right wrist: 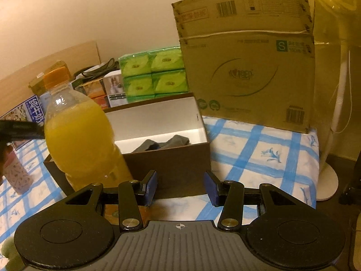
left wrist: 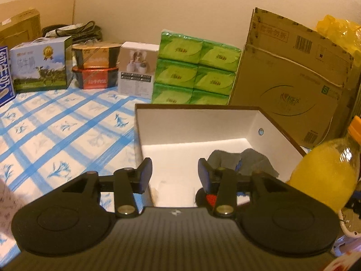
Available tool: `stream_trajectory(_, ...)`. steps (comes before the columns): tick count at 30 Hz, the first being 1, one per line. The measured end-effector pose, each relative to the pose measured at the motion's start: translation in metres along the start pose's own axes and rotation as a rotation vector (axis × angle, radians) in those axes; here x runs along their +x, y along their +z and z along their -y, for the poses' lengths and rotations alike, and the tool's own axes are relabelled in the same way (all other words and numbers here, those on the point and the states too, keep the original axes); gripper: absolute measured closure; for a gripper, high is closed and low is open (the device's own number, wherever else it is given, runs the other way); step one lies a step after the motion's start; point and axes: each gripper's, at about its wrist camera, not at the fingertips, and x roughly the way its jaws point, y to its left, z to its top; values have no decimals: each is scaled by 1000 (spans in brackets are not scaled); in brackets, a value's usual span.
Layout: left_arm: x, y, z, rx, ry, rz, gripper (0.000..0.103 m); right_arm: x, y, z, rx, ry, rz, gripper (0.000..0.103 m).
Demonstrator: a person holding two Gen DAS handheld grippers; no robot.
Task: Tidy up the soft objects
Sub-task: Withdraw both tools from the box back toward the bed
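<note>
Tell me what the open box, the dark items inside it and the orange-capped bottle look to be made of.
Open box: likely paperboard, matte brown outside, white inside, with thin straight walls and crisp corners.
Dark items: soft grey fabric, judging by the limp, rumpled folds; possibly socks or cloths.
Bottle: clear glossy plastic, by the highlights and the yellow liquid seen through it.

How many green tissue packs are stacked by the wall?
6 show in the left wrist view: the green tissue packs stand in two columns of three, between the white product box and the big cardboard carton. More may be hidden behind them.
</note>
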Motion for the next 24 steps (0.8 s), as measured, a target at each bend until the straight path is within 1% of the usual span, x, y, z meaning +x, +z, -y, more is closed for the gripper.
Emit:
stream_trajectory(5, -27, -17, -8, -24, 41, -19, 63, -5, 3, 2, 9, 7, -3, 55)
stream_trajectory(12, -83, -43, -15, -62, 107, -25, 63, -18, 3, -7, -5, 37, -6, 55)
stream_trajectory(16, -117, -60, -16, -80, 167, -24, 63, -26, 0, -14, -13, 66, -25, 55)
stream_trajectory(24, -175, -96, -21, -138, 300, -32, 63, -34, -17, -39, -45, 168, -91, 55)
